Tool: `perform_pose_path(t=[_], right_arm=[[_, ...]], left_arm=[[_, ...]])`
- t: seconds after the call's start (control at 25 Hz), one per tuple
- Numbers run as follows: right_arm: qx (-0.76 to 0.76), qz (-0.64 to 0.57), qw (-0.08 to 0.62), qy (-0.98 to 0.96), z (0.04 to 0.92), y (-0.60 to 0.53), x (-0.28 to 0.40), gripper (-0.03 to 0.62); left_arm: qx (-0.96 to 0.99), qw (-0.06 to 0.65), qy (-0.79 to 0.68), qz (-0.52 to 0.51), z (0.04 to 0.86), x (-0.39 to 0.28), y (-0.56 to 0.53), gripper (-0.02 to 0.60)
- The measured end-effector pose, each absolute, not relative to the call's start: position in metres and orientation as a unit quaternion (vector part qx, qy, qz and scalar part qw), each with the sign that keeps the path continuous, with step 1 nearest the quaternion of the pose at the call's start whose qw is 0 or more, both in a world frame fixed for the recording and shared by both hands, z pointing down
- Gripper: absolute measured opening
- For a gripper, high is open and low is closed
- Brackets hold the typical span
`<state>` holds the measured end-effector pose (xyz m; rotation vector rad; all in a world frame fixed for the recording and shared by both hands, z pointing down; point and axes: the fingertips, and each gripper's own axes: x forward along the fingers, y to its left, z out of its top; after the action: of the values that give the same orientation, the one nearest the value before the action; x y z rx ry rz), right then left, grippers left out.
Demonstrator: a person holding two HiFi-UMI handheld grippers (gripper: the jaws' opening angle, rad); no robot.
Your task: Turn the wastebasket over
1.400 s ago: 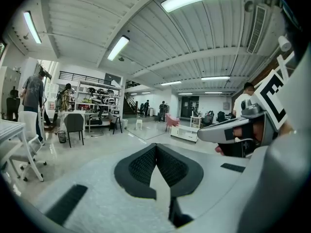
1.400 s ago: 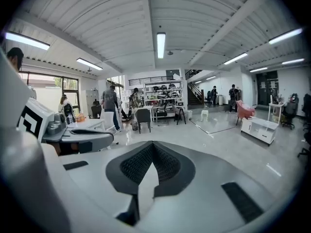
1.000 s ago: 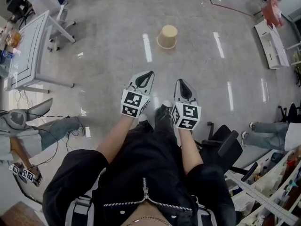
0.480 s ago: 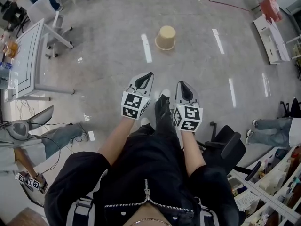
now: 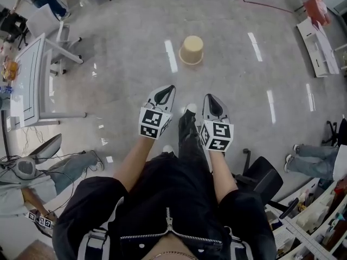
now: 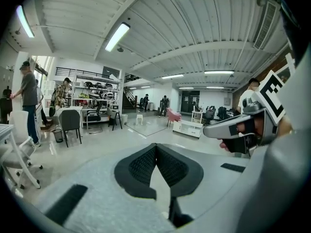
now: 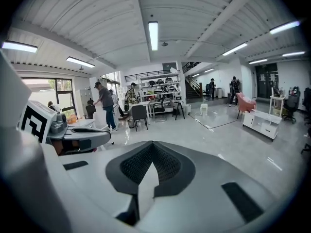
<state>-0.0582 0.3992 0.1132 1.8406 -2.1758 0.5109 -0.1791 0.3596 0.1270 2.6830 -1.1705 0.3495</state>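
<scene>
A tan wastebasket (image 5: 192, 50) stands upside down on the grey floor, ahead of me in the head view. My left gripper (image 5: 169, 87) and right gripper (image 5: 208, 97) are held side by side in front of my body, well short of the basket. Both are shut with nothing between the jaws. In the left gripper view the left gripper (image 6: 155, 147) shows closed black pads, and the right gripper (image 6: 233, 126) appears beside it. The right gripper (image 7: 153, 145) in its own view is closed too. Neither gripper view shows the wastebasket.
A white desk (image 5: 30, 77) with chairs stands at the left. A white low cabinet (image 5: 317, 45) is at the far right. A black office chair (image 5: 260, 175) is close behind my right side. People sit at the left (image 5: 32, 172) and right (image 5: 317, 158) edges.
I have walked forward, and both grippers moved with me, still shut. The wastebasket sits slightly lower in the head view, so it is nearer.
</scene>
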Motion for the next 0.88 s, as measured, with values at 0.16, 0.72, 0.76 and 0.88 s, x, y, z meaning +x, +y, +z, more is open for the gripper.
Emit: perform_pose_path(t=[0.16, 0.72, 0.76, 0.88], right_arm=[[0.622, 0.183, 0.133, -0.75, 0.123, 0.341, -0.033, 0.009], [0.576, 0.187, 0.167, -0.778, 0.154, 0.128, 0.052, 0.009], [0.575, 0.186, 0.166, -0.779, 0.156, 0.119, 0.056, 0.009], [0.572, 0.185, 0.162, -0.783, 0.166, 0.095, 0.064, 0.009]], left_arm=[[0.9, 0.104, -0.403, 0.127, 0.138, -0.158, 0.307, 0.005], [0.883, 0.113, -0.43, 0.148, 0.161, -0.089, 0.102, 0.005], [0.883, 0.114, -0.43, 0.149, 0.164, -0.086, 0.094, 0.005], [0.882, 0.116, -0.427, 0.16, 0.178, -0.079, 0.071, 0.005]])
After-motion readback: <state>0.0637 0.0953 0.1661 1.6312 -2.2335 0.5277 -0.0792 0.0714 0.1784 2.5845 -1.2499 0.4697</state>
